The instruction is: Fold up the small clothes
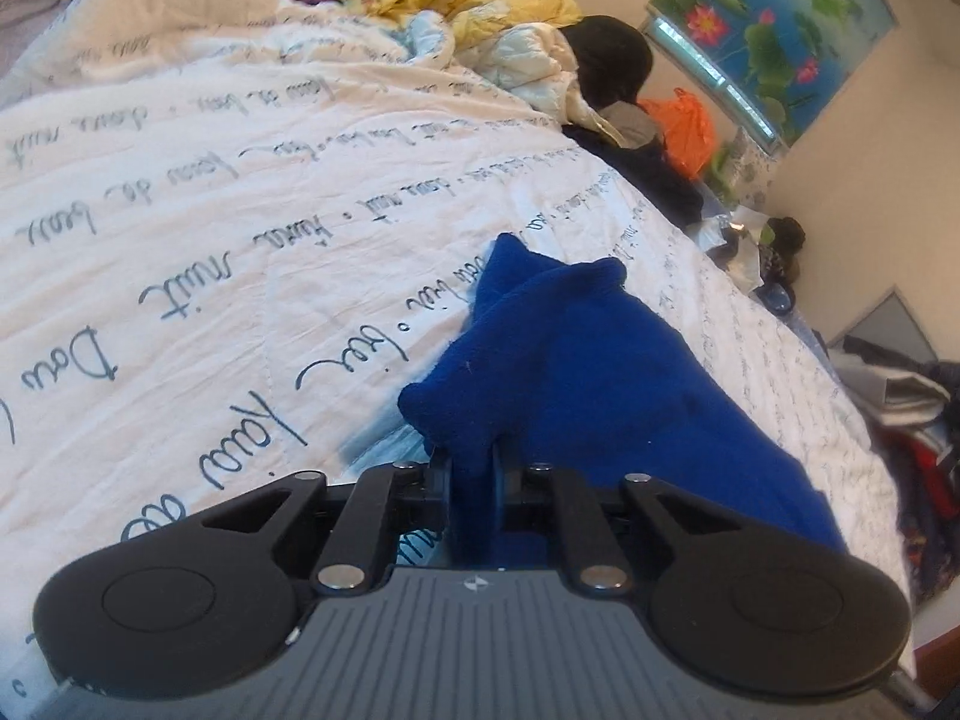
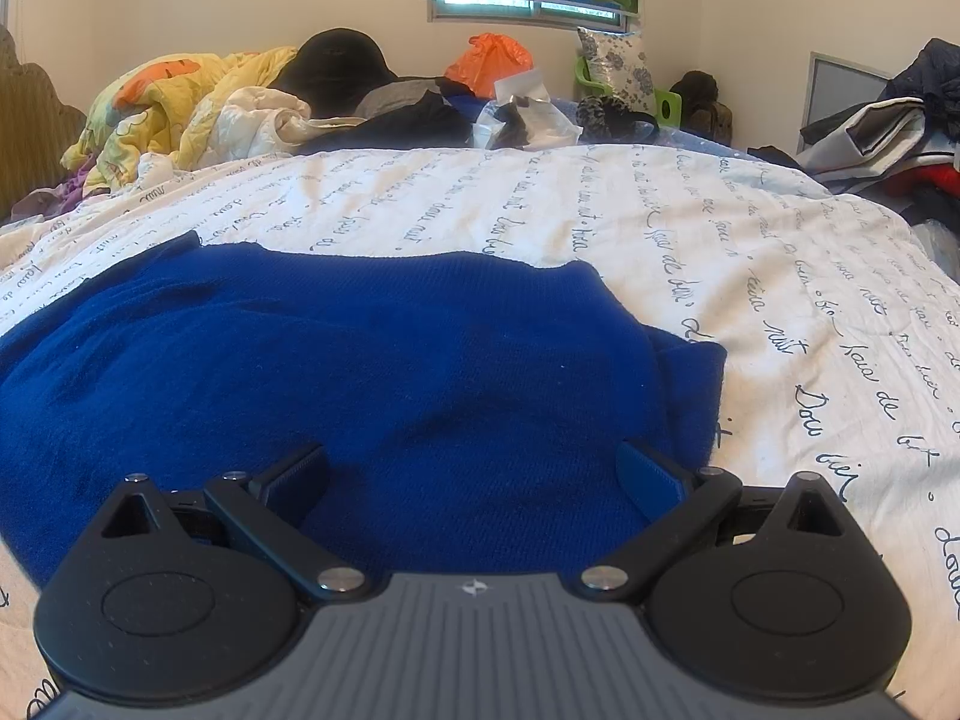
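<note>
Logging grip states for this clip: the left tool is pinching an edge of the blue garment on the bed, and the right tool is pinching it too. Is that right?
Not quite. The left tool is shut on a bunched edge of the blue garment, but the right tool is open: the right wrist view shows its fingers spread wide over the fabric on the script-printed bedspread, pinching nothing.

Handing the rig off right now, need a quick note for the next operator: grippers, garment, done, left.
Left gripper: jaws shut on a pinched fold of the blue sweater, lifting that edge off the bedspread.
Right gripper: jaws open, low over the sweater, gripping nothing.
Sweater lies mostly spread on the bedspread, one side already turned in at the right edge.
Left to do: carry the held edge across, then finish folding and flatten.
</note>
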{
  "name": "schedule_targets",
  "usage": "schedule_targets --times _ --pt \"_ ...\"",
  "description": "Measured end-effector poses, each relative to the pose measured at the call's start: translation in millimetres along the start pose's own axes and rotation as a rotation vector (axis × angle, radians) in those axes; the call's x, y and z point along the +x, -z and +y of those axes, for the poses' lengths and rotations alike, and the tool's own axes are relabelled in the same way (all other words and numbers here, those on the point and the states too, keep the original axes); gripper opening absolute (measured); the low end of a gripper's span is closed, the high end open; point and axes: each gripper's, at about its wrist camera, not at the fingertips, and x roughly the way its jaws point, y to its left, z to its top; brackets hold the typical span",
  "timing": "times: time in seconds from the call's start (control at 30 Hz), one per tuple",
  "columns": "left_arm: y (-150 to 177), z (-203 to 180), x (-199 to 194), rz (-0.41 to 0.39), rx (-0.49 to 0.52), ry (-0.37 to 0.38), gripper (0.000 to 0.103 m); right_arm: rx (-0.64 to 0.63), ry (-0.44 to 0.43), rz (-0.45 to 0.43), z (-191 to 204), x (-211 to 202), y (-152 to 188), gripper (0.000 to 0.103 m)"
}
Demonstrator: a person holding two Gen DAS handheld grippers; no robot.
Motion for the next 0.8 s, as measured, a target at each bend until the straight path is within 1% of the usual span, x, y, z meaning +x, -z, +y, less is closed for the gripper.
schedule_targets --times 0.03,0.07,0.1,0.13,0.17,0.2,0.27,0.3,0.33,0.37,0.4,0.43,0.47,0.5,0.53,0.57,0.67,0.77,0.8 --pt "0.5 -0.1 1.3 0.000 -0.007 0.006 0.032 0.000 0.000 0.000 0.1 0.1 0.0 0.103" --pt "0.0 0.3 1.5 -0.001 -0.020 0.040 0.043 -0.001 0.001 0.000 0.0 0.3 0.0 0.103" --pt "-1.3 0.4 2.1 0.004 -0.035 0.091 0.075 -0.001 0.001 0.000 0.1 0.0 0.0 0.103" --pt "-2.8 -0.9 2.9 0.007 -0.049 0.131 0.103 0.000 0.000 0.000 0.1 0.0 -0.1 0.103" --pt "-2.6 -4.1 2.8 0.003 -0.060 0.122 0.102 0.000 0.000 0.000 0.1 0.3 -0.1 0.103" --pt "-1.8 -6.5 3.4 -0.006 -0.055 0.097 0.102 0.000 0.000 0.000 0.2 0.0 0.0 0.103" --pt "0.3 -14.6 5.4 -0.024 -0.009 0.061 0.097 0.000 0.000 0.000 0.2 0.2 -0.1 0.103" --pt "1.6 -16.9 5.6 -0.036 0.004 0.039 0.090 0.000 0.000 0.000 0.2 0.2 0.0 0.103" --pt "2.1 -17.8 5.6 -0.045 0.011 0.023 0.080 0.000 -0.001 0.000 0.3 0.0 0.0 0.103" --pt "1.8 -16.8 5.8 -0.050 0.009 0.015 0.074 0.000 0.000 0.000 0.2 0.2 -0.1 0.103" --pt "0.2 -14.4 6.1 -0.052 -0.001 0.003 0.055 0.000 0.000 0.000 0.3 0.1 -0.1 0.103" --pt "-0.5 -10.8 6.8 -0.046 -0.021 -0.010 0.023 0.000 -0.001 0.000 0.2 0.3 -0.1 0.103" --pt "-3.4 -3.4 9.8 -0.027 -0.059 -0.007 0.020 0.000 -0.001 0.000 0.2 0.3 -0.1 0.103" --pt "-5.4 3.1 9.6 -0.023 -0.095 0.013 0.020 0.000 -0.001 0.000 0.2 0.2 0.0 0.103" --pt "-7.4 6.0 9.5 -0.014 -0.110 0.019 0.020 0.000 -0.001 0.000 0.3 0.1 0.0 0.103" --pt "-8.4 4.3 8.9 -0.012 -0.098 0.012 0.020 0.000 0.000 0.000 0.3 0.3 -0.1 0.103" --pt "-3.7 -14.2 3.3 -0.051 0.012 -0.027 0.017 0.000 0.000 0.000 0.3 0.4 0.0 0.103" --pt "1.0 -26.1 -2.5 -0.097 0.079 -0.024 0.016 0.001 -0.004 0.001 0.2 -0.2 -0.4 0.103" --pt "1.6 -27.4 -1.7 -0.102 0.088 -0.027 0.016 0.007 -0.006 0.007 0.1 -2.1 -2.6 0.103"
